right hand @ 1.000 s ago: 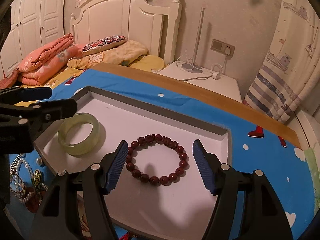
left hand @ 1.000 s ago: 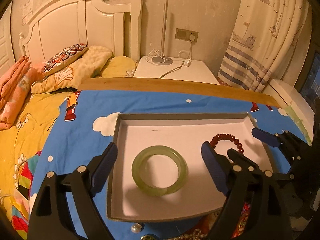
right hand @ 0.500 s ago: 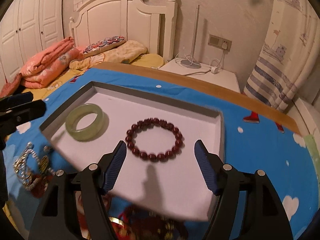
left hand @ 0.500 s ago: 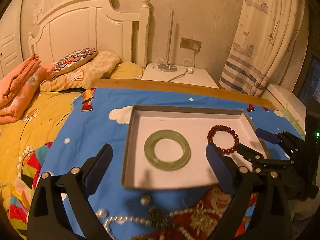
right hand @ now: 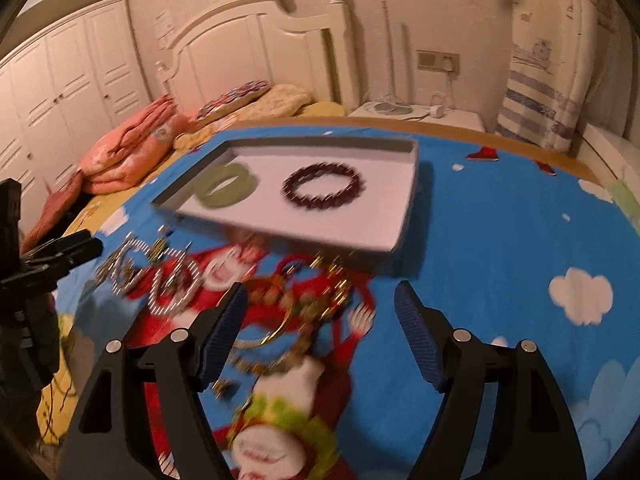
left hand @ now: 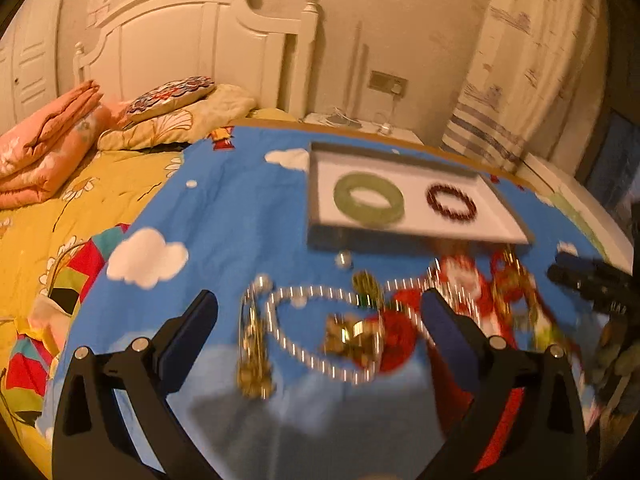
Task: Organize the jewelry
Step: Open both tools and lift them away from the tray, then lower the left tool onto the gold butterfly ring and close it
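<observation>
A shallow white tray (left hand: 500, 216) (right hand: 404, 184) lies on the blue cartoon cloth. In it rest a green jade bangle (left hand: 368, 199) (right hand: 226, 185) and a dark red bead bracelet (left hand: 451, 202) (right hand: 324, 184). In front of the tray sprawls a tangle of loose jewelry: a pearl necklace (left hand: 304, 336) (right hand: 160, 276) and gold pieces with red cord (left hand: 352, 336) (right hand: 296, 304). My left gripper (left hand: 318, 320) hovers over the pearl strand, jaws opening, nothing pressed between them. My right gripper (right hand: 320, 320) hangs above the gold pieces, jaws opening too, holding nothing.
The cloth covers a table (right hand: 520, 148) with a wooden far edge. A bed with pillows (left hand: 168, 100) and folded pink quilts (left hand: 48, 140) lies to the left. A white nightstand (right hand: 420, 114) and a curtain (right hand: 544, 80) stand behind. Both views are motion-blurred.
Both grippers have pulled back from over the tray toward the near side, bringing the loose jewelry pile into view. Their jaws stand wider than before. Bangle and bead bracelet stay in the tray.
</observation>
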`<state>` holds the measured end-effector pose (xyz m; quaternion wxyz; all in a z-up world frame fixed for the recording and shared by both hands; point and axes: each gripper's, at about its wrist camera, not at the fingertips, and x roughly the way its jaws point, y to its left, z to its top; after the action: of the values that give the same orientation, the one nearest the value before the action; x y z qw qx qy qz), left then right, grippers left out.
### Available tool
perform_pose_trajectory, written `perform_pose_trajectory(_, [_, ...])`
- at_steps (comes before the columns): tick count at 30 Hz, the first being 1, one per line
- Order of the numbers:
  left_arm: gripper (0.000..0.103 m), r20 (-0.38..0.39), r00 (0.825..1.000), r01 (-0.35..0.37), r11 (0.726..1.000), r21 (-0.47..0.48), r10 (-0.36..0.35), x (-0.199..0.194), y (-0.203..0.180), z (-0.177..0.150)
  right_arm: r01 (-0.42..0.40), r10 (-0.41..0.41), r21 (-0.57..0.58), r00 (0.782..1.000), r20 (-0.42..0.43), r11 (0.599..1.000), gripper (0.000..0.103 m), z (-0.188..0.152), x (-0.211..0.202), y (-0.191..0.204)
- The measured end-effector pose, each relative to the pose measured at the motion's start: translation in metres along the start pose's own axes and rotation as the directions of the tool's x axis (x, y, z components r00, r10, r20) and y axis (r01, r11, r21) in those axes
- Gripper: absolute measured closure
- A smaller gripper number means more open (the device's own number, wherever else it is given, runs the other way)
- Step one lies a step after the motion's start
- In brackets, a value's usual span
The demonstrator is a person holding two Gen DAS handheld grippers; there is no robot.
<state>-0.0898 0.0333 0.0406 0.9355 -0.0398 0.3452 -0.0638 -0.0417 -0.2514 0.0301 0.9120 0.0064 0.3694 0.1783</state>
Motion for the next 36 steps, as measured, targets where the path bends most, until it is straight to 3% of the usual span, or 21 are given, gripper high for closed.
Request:
perform_pose_trajectory(7, [0.003, -0.024, 1.0, -0.011, 0.998, 0.069, 0.013, -0.003, -0.007, -0.036, -0.03, 0.027, -0.083, 0.999, -0.04, 0.996, 0.027, -0.003, 0.011, 0.031])
perform_pose_trajectory(22, [0.003, -0.046, 0.998, 0.054, 0.998, 0.039, -0.052, 0.008, -0.003, -0.029, -0.038, 0.019, -0.155, 0.993, -0.119, 0.987, 0.025, 0.003, 0.044, 0.048])
perform_pose_trajectory(24, [0.003, -0.051, 0.997, 0.064, 0.998, 0.021, -0.063, 0.008, -0.001, -0.028, -0.007, -0.016, -0.171, 0.991, -0.13, 0.985, 0.031, 0.002, 0.047, 0.051])
perform_pose_trajectory(26, [0.003, -0.05, 0.996, 0.069, 0.998, 0.008, -0.068, 0.009, 0.001, -0.028, 0.017, -0.04, -0.177, 0.991, -0.126, 0.984, 0.042, 0.002, 0.048, 0.052])
perform_pose_trajectory(36, [0.003, -0.053, 0.996, 0.072, 0.997, 0.004, -0.072, 0.009, 0.001, -0.029, -0.038, 0.038, -0.112, 0.999, 0.001, 0.993, 0.042, 0.002, 0.016, 0.037])
